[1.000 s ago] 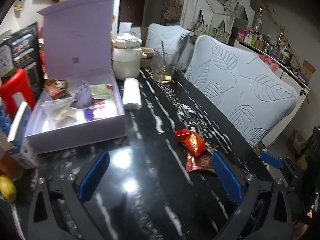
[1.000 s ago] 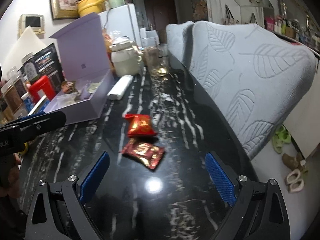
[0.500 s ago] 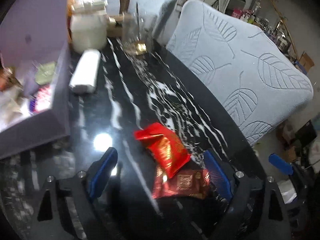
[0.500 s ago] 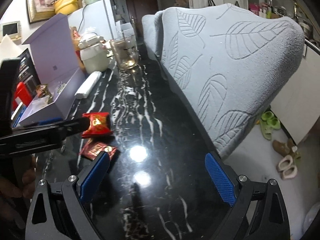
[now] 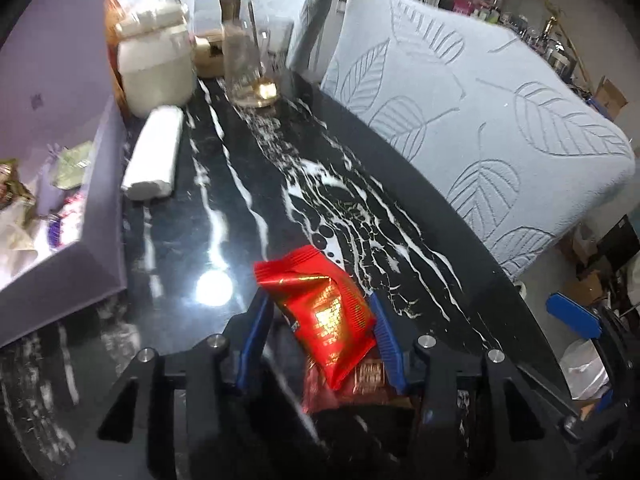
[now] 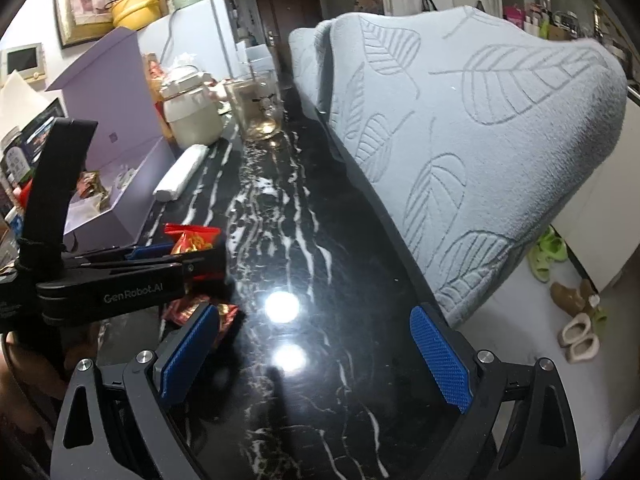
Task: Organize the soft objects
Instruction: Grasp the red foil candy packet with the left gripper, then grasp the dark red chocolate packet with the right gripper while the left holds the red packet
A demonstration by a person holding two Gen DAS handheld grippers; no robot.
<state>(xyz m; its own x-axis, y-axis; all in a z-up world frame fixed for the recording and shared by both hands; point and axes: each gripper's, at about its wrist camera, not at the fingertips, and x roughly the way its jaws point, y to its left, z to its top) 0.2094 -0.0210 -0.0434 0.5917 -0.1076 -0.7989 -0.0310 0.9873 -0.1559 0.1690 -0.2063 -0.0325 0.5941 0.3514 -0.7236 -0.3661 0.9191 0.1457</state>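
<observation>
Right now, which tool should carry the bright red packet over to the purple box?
Left. The left tool is closed on the red packet, and the purple box is on its side. The right tool is open, holding nothing.

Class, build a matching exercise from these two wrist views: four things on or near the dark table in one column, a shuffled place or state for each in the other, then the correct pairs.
1. red packet
2. white roll
3. glass
4. right hand-held gripper

A. open, holding nothing
B. beside the purple box
C. between the left hand-held gripper fingers
D. upright, next to the cream jar

Pairs: 1-C, 2-B, 3-D, 4-A
</observation>
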